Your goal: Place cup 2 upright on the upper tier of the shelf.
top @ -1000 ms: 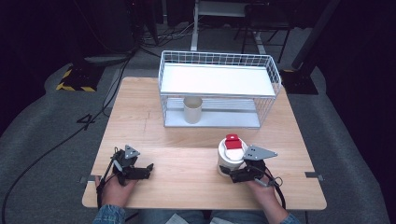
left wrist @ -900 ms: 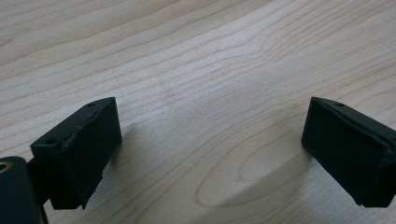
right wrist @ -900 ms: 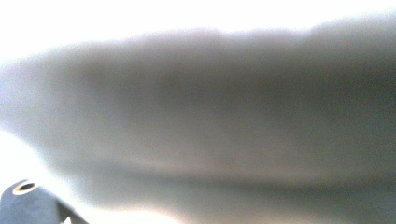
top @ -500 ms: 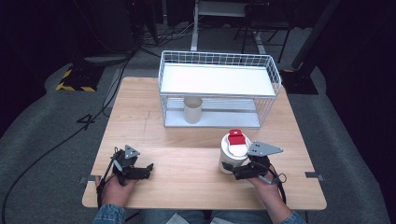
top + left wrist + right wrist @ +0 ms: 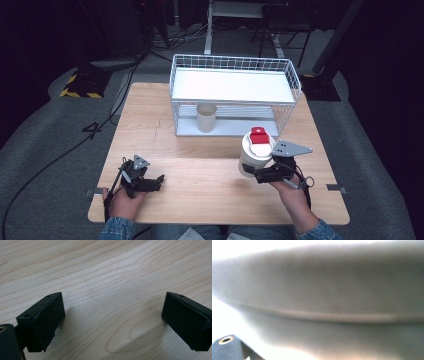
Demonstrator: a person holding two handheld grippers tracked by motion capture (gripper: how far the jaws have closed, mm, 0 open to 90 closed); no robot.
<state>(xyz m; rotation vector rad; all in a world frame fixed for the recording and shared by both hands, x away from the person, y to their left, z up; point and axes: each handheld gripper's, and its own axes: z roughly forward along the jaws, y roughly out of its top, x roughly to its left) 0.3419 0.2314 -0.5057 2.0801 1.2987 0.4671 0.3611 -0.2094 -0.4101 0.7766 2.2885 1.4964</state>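
A white cup [image 5: 254, 152] with a white lid and a red tab on top is held just above the wooden table [image 5: 200, 150] at the right. My right gripper [image 5: 253, 173] is shut on its lower wall. In the right gripper view the cup's side [image 5: 324, 302] is a close grey blur. Near the table's front left my left gripper [image 5: 158, 181] rests low with its jaws wide open and nothing between them. In the left gripper view, bare wood [image 5: 112, 277] lies ahead of the left gripper [image 5: 112, 320].
A white wire rack [image 5: 235, 85] with a flat white shelf stands at the back of the table. A second, lidless cup [image 5: 206, 117] stands under that shelf on the left. Dark floor and cables surround the table.
The right gripper has carried the lidded cup a little higher and farther toward the rack. The left gripper has stayed in place.
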